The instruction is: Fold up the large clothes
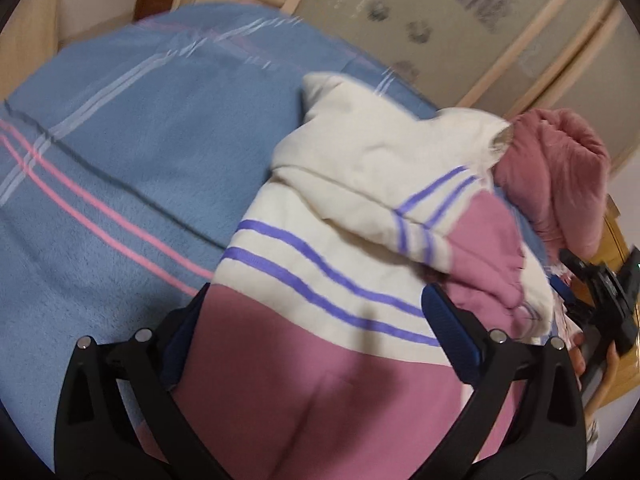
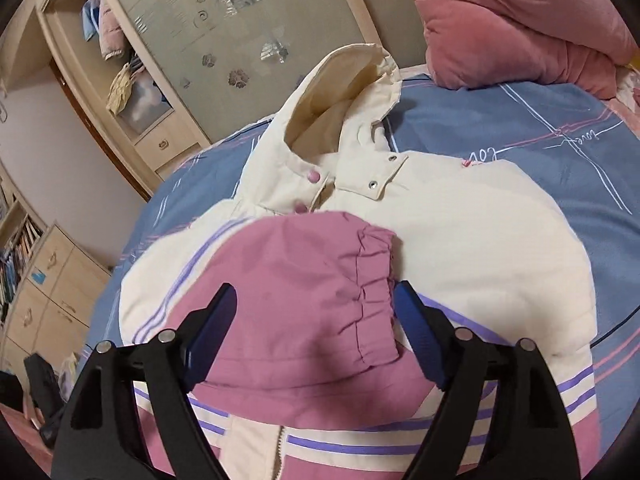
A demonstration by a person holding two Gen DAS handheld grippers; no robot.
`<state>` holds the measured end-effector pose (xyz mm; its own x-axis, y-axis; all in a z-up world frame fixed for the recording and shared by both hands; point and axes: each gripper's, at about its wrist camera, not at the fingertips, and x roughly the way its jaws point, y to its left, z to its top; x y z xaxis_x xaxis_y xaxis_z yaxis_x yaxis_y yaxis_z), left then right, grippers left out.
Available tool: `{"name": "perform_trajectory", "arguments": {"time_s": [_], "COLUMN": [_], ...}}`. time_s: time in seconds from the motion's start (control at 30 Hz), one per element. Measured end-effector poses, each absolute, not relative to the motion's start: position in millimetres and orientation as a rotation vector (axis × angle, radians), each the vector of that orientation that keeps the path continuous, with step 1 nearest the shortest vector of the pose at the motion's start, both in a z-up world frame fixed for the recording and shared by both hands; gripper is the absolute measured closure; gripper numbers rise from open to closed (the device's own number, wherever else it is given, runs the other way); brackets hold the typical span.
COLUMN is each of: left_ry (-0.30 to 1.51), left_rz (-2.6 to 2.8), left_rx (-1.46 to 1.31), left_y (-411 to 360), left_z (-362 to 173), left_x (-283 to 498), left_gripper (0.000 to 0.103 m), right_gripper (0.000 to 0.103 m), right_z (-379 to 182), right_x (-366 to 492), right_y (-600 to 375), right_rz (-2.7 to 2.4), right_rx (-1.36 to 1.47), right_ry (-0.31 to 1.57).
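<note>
A cream and pink hooded jacket [image 2: 460, 216] with purple stripes lies front up on the blue bed cover [image 2: 500, 120], hood toward the wardrobe. One pink sleeve [image 2: 304, 288] with a gathered cuff is folded across the chest. My right gripper [image 2: 316, 300] is open just above that sleeve, a finger on each side. In the left wrist view the jacket [image 1: 352, 184] is seen from the side. My left gripper [image 1: 316, 300] is open, its jaws wide around the pink lower part of the jacket. The right gripper [image 1: 600, 280] shows at that view's right edge.
A rolled pink quilt [image 2: 520, 20] lies at the bed's head, right of the hood. A wardrobe with frosted sliding doors [image 2: 240, 20] stands beyond the bed. Low cabinets [image 2: 52, 280] and a bookshelf are at the left. The blue cover [image 1: 120, 180] stretches left of the jacket.
</note>
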<state>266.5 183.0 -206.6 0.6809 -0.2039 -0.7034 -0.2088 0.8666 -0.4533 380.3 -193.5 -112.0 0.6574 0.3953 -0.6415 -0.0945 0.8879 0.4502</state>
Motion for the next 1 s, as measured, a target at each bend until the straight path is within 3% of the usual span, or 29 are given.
{"name": "perform_trajectory", "arguments": {"time_s": [0.17, 0.33, 0.53, 0.77, 0.93, 1.0], "left_ry": [0.820, 0.987, 0.847, 0.797, 0.778, 0.810], "left_rz": [0.058, 0.173, 0.121, 0.065, -0.044, -0.101], "left_rx": [-0.404, -0.331, -0.428, -0.482, -0.498, -0.530], "left_y": [166.4, 165.3, 182.3, 180.2, 172.9, 172.1], "left_z": [-195.7, -232.1, -199.9, -197.6, -196.1, -204.5], "left_x": [262.8, 271.3, 199.5, 128.4, 114.1, 115.8], "left_gripper": [0.002, 0.002, 0.002, 0.002, 0.002, 0.002], "right_gripper": [0.021, 0.023, 0.023, 0.020, 0.020, 0.020], "right_z": [-127.8, -168.3, -129.3, -106.1, -150.5, -167.4], "right_x": [375.7, 381.6, 330.8, 324.0, 366.2, 383.6], "right_y": [-153.8, -140.5, -121.9, -4.7, 96.3, 115.6], "right_rz": [0.406, 0.332, 0.450, 0.863, 0.915, 0.844], "right_rx": [0.346, 0.282, 0.235, 0.292, 0.332, 0.341], "right_ry": [0.885, 1.048, 0.928, 1.001, 1.221, 1.220]}}
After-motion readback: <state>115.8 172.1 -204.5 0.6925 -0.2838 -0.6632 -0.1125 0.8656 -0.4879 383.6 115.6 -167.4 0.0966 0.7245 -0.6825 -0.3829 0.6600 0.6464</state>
